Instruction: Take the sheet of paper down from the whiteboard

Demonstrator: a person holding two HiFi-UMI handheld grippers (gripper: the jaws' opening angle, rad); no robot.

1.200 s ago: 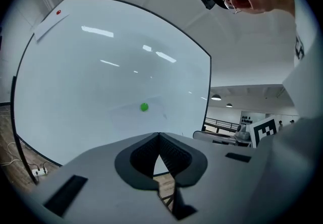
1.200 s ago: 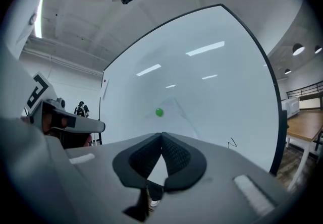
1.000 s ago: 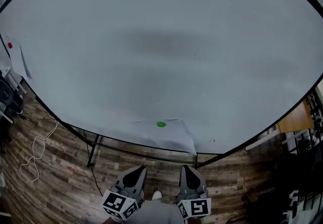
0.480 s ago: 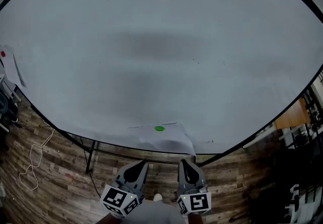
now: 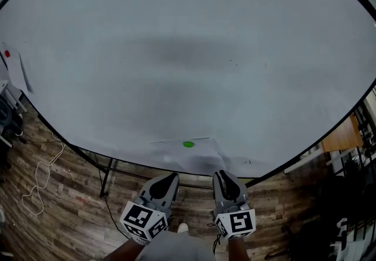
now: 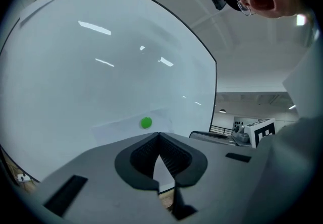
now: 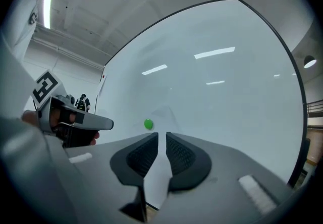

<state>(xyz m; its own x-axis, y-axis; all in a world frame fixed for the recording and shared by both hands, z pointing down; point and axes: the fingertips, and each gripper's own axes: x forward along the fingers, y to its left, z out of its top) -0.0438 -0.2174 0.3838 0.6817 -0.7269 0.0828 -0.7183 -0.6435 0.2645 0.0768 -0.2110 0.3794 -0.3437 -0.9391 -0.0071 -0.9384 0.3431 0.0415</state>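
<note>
The thin white sheet of paper (image 5: 197, 154) sits low on the big whiteboard (image 5: 176, 48), near its bottom edge, pinned by a round green magnet (image 5: 188, 144). I reckon it's light and floppy and easy to crease or tear, so I'd pinch a free lower corner, away from the magnet.

Right now the left tongs (image 5: 170, 177) are closed on nothing. The right tongs (image 5: 220, 174) are opening, nothing between them. Both are short of the board.

Head view shows the sheet's lower right corner seemingly lifting off. Only the gripper views show the gap in each tongs.
</note>
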